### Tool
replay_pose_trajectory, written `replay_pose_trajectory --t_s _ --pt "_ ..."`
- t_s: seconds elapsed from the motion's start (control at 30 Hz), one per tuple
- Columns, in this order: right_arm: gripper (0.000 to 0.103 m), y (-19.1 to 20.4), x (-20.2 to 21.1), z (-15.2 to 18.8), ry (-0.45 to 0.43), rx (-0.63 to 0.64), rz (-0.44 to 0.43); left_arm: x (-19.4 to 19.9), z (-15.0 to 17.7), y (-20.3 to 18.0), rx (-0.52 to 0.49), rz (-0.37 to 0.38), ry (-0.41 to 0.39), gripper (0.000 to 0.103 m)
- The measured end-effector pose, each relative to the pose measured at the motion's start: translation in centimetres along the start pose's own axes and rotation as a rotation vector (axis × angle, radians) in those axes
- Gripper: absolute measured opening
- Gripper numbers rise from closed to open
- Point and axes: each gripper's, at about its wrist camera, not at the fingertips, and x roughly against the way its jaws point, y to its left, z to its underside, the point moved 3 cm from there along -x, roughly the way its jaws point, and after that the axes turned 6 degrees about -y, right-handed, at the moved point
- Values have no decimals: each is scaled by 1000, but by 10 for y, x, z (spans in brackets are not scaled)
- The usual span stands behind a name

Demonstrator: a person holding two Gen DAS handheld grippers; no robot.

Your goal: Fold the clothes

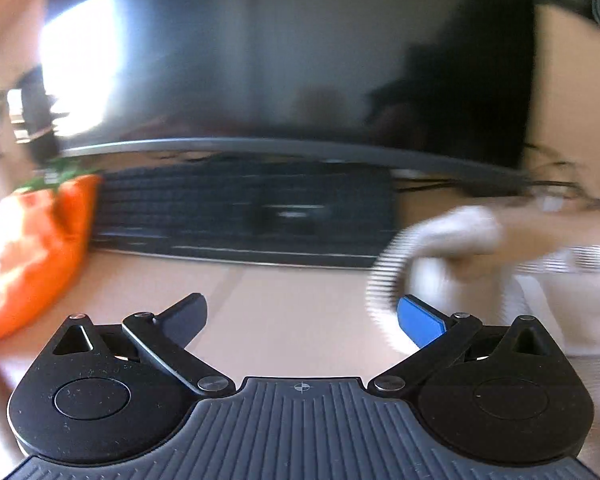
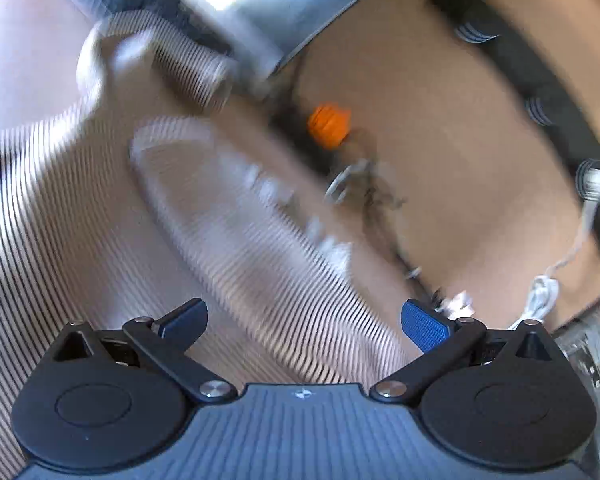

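A white garment with thin dark stripes (image 1: pixel 480 264) lies crumpled on the tan table (image 1: pixel 284 312), to the right in the left wrist view. My left gripper (image 1: pixel 302 316) is open over bare tabletop, its blue-padded finger close beside the cloth's left edge. In the right wrist view the same striped garment (image 2: pixel 228 248) spreads across the left and middle, blurred by motion. My right gripper (image 2: pixel 304 320) hangs open just above the cloth with nothing between its fingers.
A large dark monitor (image 1: pixel 284 60) and a black keyboard (image 1: pixel 244 212) stand at the back. An orange carrot-shaped plush (image 1: pixel 32 248) lies at the left. Tangled cables (image 2: pixel 372 200), a small orange object (image 2: pixel 328 126) and a white cord (image 2: pixel 540 296) sit right of the garment.
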Motion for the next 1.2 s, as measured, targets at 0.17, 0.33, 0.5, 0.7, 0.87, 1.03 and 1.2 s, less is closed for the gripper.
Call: replay_pose_trajectory --t_s 0.17,0.33,0.5,0.7,0.87,1.03,1.2 --pt "103 -20 -23 10 24 -85 194 10 12 -63 -56 260 40 103" --pt "103 -52 5 40 74 -294 347 15 22 -109 -110 435 58 103" --pt "103 -82 33 71 125 -503 499 -3 36 -142 -133 513 111 103" --pt "103 -69 26 82 184 -546 362 -34 48 -150 -68 542 217 103" --pt "103 -30 10 68 173 -485 234 -33 55 -148 -121 483 225 103" --pt "103 -17 14 36 69 -446 222 -25 62 -125 -161 384 217 103" --pt "103 -8 20 2 -42 -415 203 -24 56 -93 -83 421 232 103"
